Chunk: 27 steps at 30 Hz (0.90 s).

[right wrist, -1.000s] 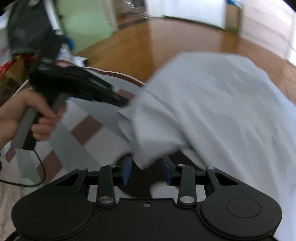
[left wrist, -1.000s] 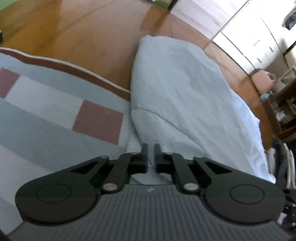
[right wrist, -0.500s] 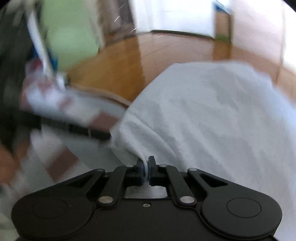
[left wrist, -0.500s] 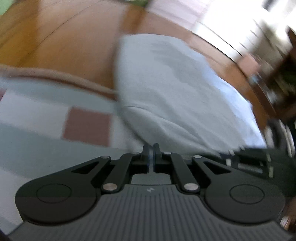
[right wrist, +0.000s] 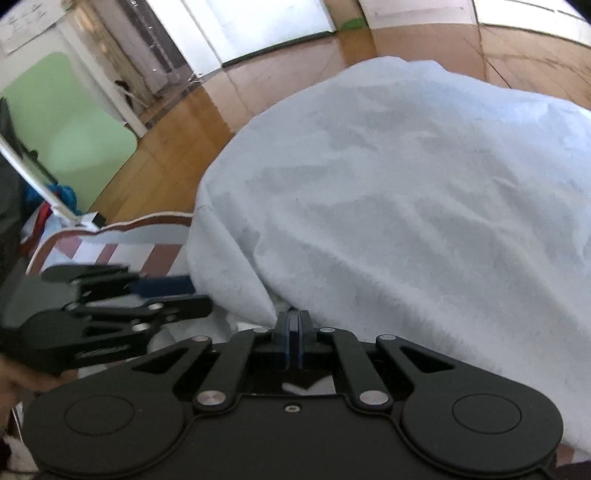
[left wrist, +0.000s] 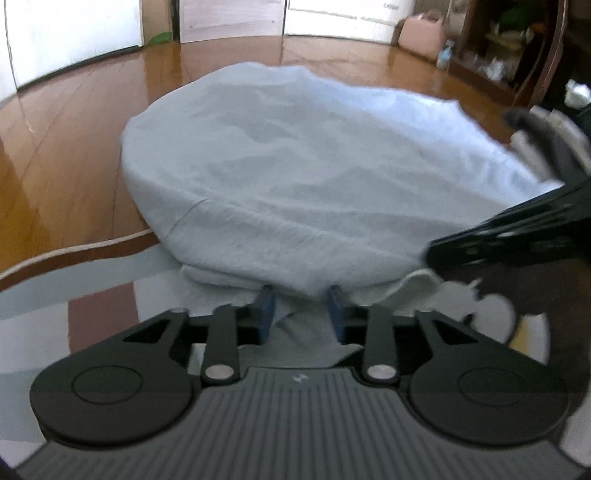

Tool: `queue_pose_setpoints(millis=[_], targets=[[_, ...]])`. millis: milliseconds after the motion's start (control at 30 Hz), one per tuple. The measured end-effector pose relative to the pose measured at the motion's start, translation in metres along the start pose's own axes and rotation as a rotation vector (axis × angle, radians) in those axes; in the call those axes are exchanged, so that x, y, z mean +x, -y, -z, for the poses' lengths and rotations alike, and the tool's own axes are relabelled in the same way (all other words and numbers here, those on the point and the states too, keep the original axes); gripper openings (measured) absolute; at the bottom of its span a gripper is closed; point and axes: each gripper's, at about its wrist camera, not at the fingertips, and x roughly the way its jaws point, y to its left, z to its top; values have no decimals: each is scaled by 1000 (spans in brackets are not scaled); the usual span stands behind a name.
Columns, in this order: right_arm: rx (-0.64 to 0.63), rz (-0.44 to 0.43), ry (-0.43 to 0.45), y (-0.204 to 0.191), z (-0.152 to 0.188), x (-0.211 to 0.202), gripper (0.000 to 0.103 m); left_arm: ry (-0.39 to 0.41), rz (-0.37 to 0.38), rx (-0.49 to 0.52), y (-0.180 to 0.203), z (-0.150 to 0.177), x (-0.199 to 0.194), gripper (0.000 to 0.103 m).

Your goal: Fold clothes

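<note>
White garment (left wrist: 314, 177): edge w/in opening left gripper (left wrist: 301, 308) fingers; right gripper (right wrist: 294, 325) fingers pinch its fold.

Floor: polished wooden boards (left wrist: 74, 122), warm brown, glossy, carrying bright reflections from the far side of the room. Near edge covered by a checked mat (left wrist: 99, 317) in grey, white and reddish-brown squares with a dark border and pale piping.

Far wall: white panels or doors (left wrist: 332, 14), strongly lit. A pink bag (left wrist: 423, 31) stands on the floor at far right, beside a dark wooden shelf unit (left wrist: 517, 48) holding small, indistinct items.

Right wrist view: a pale green panel (right wrist: 70, 122) stands far left; bright white doors (right wrist: 258, 26) admit daylight.
</note>
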Motion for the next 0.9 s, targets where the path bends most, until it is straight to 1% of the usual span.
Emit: queue_pose_setpoints(millis=[67, 100, 167, 200, 233, 267, 300, 333, 400, 433, 467, 533, 600, 633, 667, 733, 767, 800, 833, 900], targets=[[-34, 5, -4, -5, 1, -3, 11, -25, -48, 4, -2, 1, 8, 53], [-39, 4, -5, -6, 2, -6, 11, -32, -68, -9, -4, 1, 10, 56], [-49, -32, 5, -9, 3, -13, 11, 12, -55, -96, -15, 0, 8, 58], [-63, -53, 11, -13, 4, -16, 12, 39, -28, -147, -21, -2, 6, 56], [-79, -74, 16, -17, 4, -19, 19, 64, 9, -201, -28, -3, 6, 52], [-95, -88, 16, -22, 4, -20, 24, 83, 42, -244, -33, -6, 6, 33], [-112, -97, 17, -26, 4, -20, 34, 96, 71, -279, -38, -8, 8, 22], [-130, -101, 20, -30, 5, -21, 37, 106, 93, -307, -41, -11, 11, 11], [-174, -105, 13, -36, 6, -19, 37, 110, 111, -341, -43, -15, 19, 10], [-214, -93, 29, -41, 8, -20, 37, 97, 107, -346, -42, -18, 25, 8], [-259, -78, 50, -47, 11, -22, 37, 87, 107, -328, -37, -21, 28, 8], [-340, -58, 83, -59, 16, -25, 37, 70, 110, -257, -20, -27, 29, 8], [-373, -62, 65, -66, 16, -19, 36, 53, 114, -185, -4, -33, 31, 7], [-388, -56, 53, -69, 16, -14, 36, 48, 132, -175, 0, -34, 31, 7], [-404, -50, 41, -72, 16, -8, 36, 48, 160, -190, -1, -34, 30, 7], [-456, -2, 22, -78, 15, 8, 37, 46, 200, -242, -10, -30, 29, 7], [-479, 46, 15, -80, 14, 17, 38, 44, 217, -266, -15, -27, 29, 8], [-484, 116, 10, -79, 13, 26, 39, 48, 230, -290, -20, -25, 28, 8], [-467, 146, 7, -74, 10, 32, 40, 55, 241, -314, -25, -23, 26, 8], [-418, 181, 6, -60, 5, 40, 39, 69, 247, -351, -35, -21, 25, 8]])
